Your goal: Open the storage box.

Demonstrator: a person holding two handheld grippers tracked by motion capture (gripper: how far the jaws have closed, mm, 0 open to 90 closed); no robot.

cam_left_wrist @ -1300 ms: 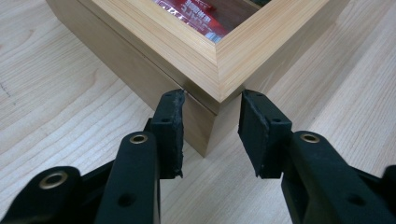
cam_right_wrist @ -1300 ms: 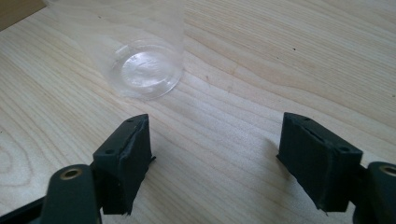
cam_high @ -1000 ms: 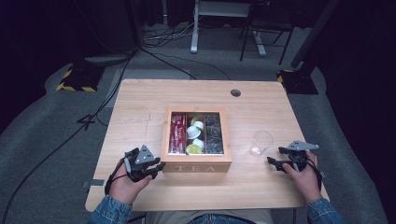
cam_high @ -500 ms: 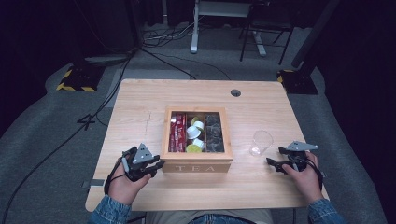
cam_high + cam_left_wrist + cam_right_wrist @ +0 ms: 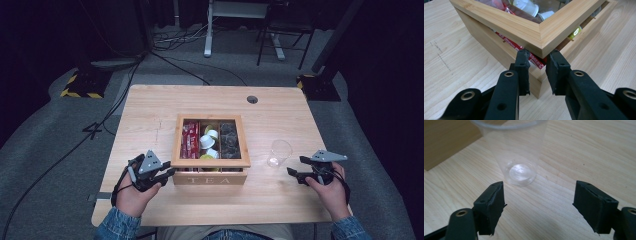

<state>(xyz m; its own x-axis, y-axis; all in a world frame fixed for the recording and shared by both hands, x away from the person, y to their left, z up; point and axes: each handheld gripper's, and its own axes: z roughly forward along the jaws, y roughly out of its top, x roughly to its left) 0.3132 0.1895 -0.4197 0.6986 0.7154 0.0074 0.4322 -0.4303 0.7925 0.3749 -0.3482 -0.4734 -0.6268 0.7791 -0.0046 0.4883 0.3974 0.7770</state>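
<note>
A wooden tea box sits mid-table, lettered TEA on its front. Its glass-paned lid is lifted slightly at the front, leaving a gap over the box wall. My left gripper is shut on the lid's front-left corner. Red packets, white capsules and dark sachets show inside. A clear plastic cup stands upright to the right of the box. My right gripper is open just short of the cup; its jaws have just been closing slightly, with nothing between them.
A round cable hole marks the far side of the tabletop. Bare wood lies to the left of the box and behind it. Beyond the table, cables and desk legs stand on the grey floor.
</note>
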